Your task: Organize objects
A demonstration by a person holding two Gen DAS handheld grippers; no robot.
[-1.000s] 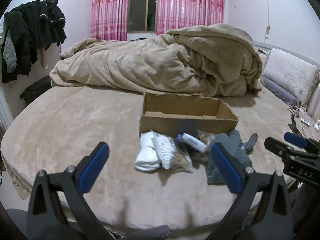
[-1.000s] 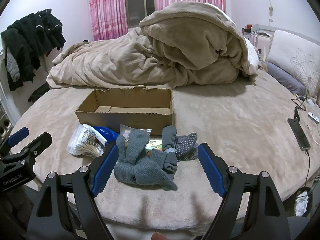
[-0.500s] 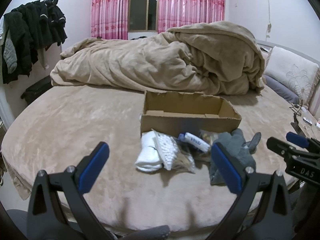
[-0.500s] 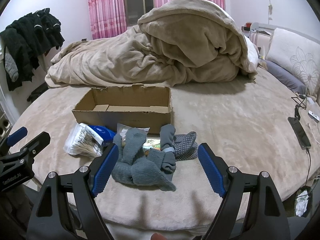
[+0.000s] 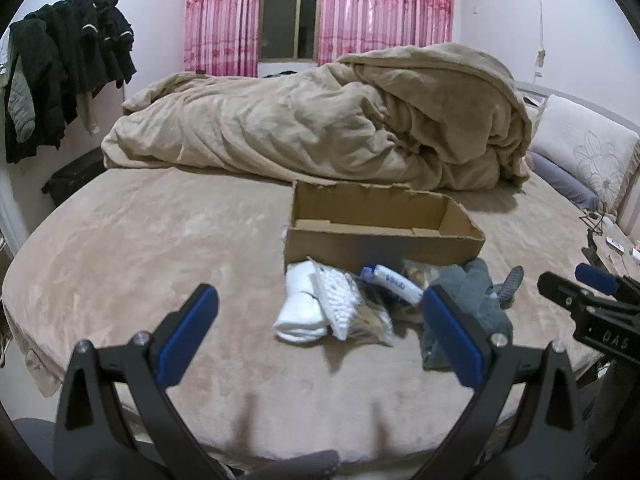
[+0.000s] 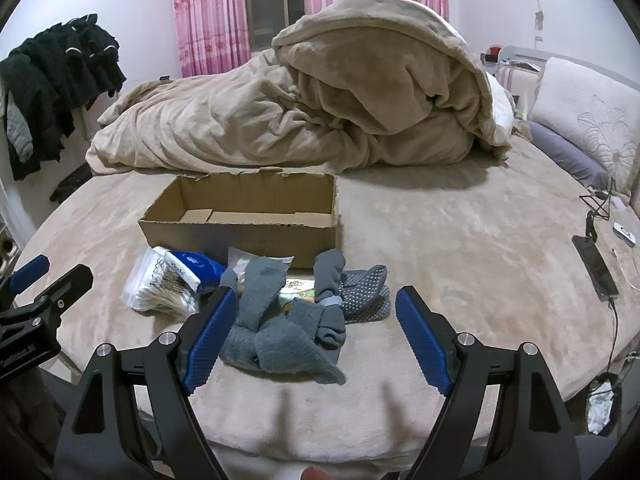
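An open cardboard box (image 5: pixel 384 236) (image 6: pixel 244 224) sits empty on the bed. In front of it lies a pile: white socks (image 5: pixel 300 312), a bag of cotton swabs (image 5: pixel 352 308) (image 6: pixel 160 288), a blue and white tube (image 5: pixel 394 283) (image 6: pixel 196 266), a small snack packet (image 6: pixel 296 286), grey socks (image 6: pixel 280 328) (image 5: pixel 464 316) and dotted grey socks (image 6: pixel 364 292). My left gripper (image 5: pixel 320 336) is open and empty, hovering before the white socks. My right gripper (image 6: pixel 314 336) is open and empty, its jaws either side of the grey socks, just short of them.
A bunched beige duvet (image 5: pixel 320 132) fills the back of the round bed. Dark clothes (image 5: pixel 60 76) hang at the left wall. A pillow (image 6: pixel 584 120) lies at right. A phone on a cable (image 6: pixel 596 266) and a small white device (image 6: pixel 624 234) lie near the bed's right edge.
Both grippers have edged slightly forward and up, so the box and pile sit a little lower in view. Nothing was taken hold of; both stay open.
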